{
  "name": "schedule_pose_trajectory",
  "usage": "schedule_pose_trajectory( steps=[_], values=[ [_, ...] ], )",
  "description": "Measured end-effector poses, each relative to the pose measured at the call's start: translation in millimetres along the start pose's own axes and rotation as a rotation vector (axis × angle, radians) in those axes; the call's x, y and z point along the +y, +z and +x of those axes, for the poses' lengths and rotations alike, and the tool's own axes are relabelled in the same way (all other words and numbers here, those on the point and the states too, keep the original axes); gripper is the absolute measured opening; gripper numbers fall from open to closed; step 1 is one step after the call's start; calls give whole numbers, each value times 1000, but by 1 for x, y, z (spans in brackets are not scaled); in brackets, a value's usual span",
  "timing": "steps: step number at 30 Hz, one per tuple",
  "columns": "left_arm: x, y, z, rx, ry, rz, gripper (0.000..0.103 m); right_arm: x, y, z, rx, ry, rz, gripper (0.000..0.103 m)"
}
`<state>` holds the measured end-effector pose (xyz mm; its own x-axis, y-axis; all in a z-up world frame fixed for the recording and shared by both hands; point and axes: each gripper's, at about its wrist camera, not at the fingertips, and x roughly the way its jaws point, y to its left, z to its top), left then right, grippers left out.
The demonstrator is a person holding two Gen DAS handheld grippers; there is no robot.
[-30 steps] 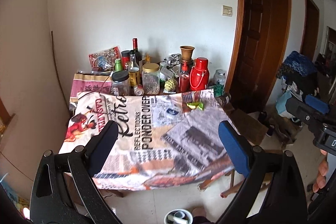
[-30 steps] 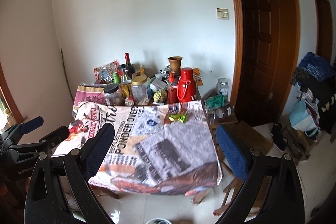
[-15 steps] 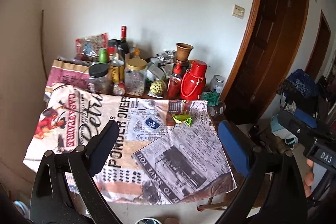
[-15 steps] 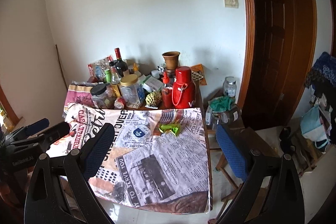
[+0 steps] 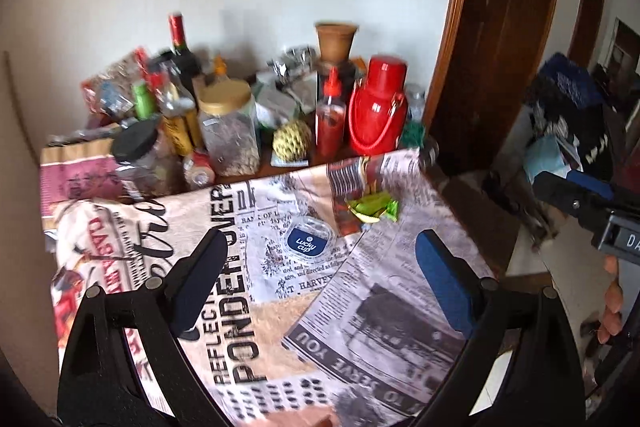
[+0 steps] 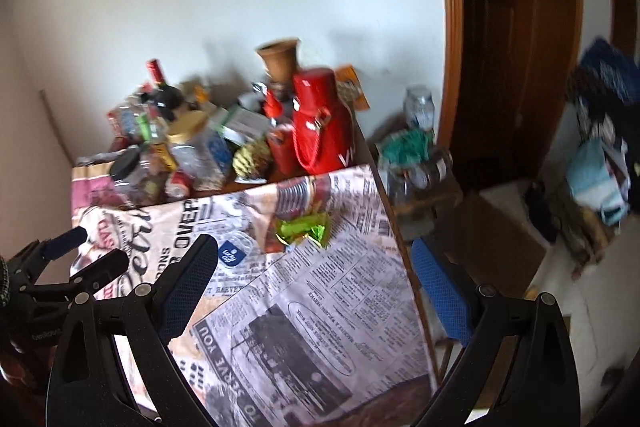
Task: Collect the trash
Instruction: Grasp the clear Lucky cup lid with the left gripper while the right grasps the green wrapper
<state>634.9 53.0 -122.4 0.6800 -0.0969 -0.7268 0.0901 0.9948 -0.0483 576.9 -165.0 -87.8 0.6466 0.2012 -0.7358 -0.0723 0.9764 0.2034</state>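
Lid (image 5: 308, 242) reads "Lucky cup" | tablecloth (image 5: 240, 327) – "PONDER OVER" | left tool (image 5: 320, 279), right tool (image 6: 316, 279) – both agape, empty

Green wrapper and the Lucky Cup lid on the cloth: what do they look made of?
Green wrapper: likely metallised foil or plastic film, glossy, with sharp crinkles and bright glints. Lucky Cup lid: apparently thin clear plastic, see-through rim around a blue printed label.

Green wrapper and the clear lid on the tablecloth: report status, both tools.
Left tool open, empty. Right tool open, empty. Green wrapper and clear lid lie apart on tablecloth, untouched. Nothing in the way.
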Motion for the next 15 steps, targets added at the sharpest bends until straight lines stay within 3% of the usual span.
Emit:
schedule_pose_trajectory(
  steps=[5, 15],
  values=[
    [30, 4, 74, 128, -51, -29, 96, -7, 3, 59, 101, -42, 45, 96],
    [40, -16, 189, 349, -143, -2, 96, -17, 6, 185, 316, 19, 139, 93]
  ],
)
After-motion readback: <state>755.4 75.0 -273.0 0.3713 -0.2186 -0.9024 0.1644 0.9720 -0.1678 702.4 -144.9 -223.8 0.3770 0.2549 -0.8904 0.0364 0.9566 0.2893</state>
